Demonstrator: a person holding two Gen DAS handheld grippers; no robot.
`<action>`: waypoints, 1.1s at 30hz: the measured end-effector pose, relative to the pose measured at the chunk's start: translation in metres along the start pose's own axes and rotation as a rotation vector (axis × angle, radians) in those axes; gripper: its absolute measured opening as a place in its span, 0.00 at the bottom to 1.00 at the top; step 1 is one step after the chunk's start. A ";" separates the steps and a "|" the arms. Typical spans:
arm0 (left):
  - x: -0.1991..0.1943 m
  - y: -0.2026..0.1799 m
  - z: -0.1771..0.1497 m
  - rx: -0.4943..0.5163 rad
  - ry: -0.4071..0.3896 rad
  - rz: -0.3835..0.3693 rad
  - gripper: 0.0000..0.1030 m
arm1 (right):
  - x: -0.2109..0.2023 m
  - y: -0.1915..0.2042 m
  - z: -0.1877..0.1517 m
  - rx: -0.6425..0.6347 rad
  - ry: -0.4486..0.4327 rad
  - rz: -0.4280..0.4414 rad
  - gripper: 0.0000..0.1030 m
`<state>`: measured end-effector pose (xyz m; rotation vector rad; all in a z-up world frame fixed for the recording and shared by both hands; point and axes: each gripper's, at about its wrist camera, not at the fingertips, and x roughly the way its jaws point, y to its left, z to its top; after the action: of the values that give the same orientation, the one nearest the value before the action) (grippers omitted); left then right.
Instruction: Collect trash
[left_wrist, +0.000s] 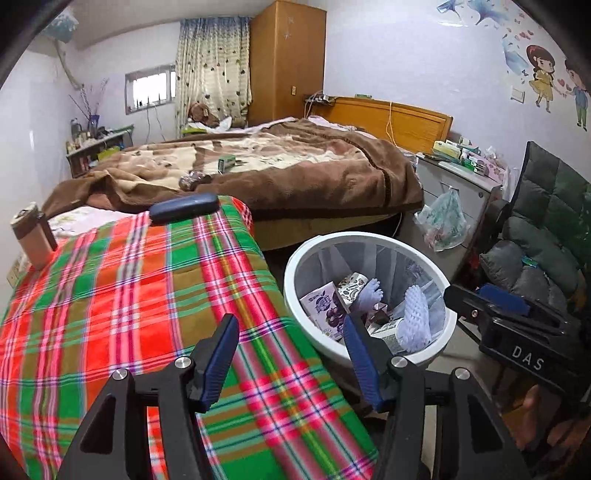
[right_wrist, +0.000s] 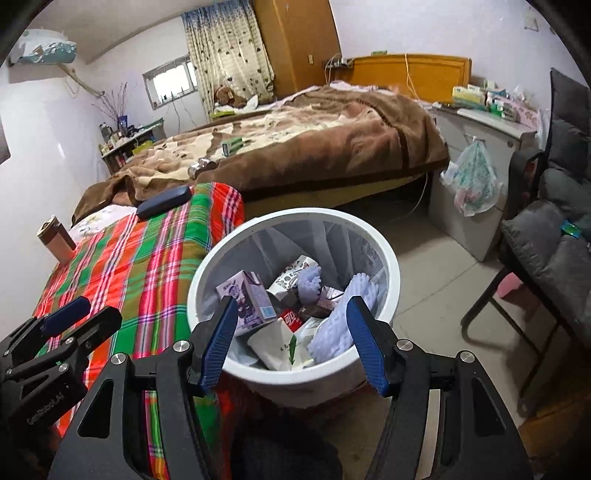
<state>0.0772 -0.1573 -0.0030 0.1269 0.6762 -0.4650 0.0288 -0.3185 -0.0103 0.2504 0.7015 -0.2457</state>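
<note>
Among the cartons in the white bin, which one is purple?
The purple one is the drink carton at the left side of the bin, nearest the plaid cloth. The carton behind it is white with dark patterns.

Empty spread left tongs (left_wrist: 290, 334) between plaid cloth (left_wrist: 122, 295) and bin (left_wrist: 295, 266).

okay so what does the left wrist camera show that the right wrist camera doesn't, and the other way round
Left wrist only: cartoon couple sticker on the wall, and the right gripper from the side.

Right wrist only: red packet and white bag low in the bin, pink object under the chair, and the left gripper.

Both: white bin with the purple carton, plaid cloth, dark case, bed.
</note>
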 end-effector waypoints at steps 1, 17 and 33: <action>-0.005 0.000 -0.003 -0.002 -0.008 0.003 0.57 | -0.002 0.001 -0.001 -0.002 -0.008 0.001 0.61; -0.056 -0.006 -0.043 -0.005 -0.075 0.074 0.57 | -0.041 0.021 -0.040 -0.015 -0.106 -0.019 0.61; -0.072 -0.010 -0.054 0.001 -0.103 0.089 0.57 | -0.055 0.033 -0.050 -0.041 -0.150 -0.052 0.61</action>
<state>-0.0072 -0.1249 0.0007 0.1326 0.5672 -0.3832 -0.0320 -0.2639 -0.0062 0.1726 0.5648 -0.2960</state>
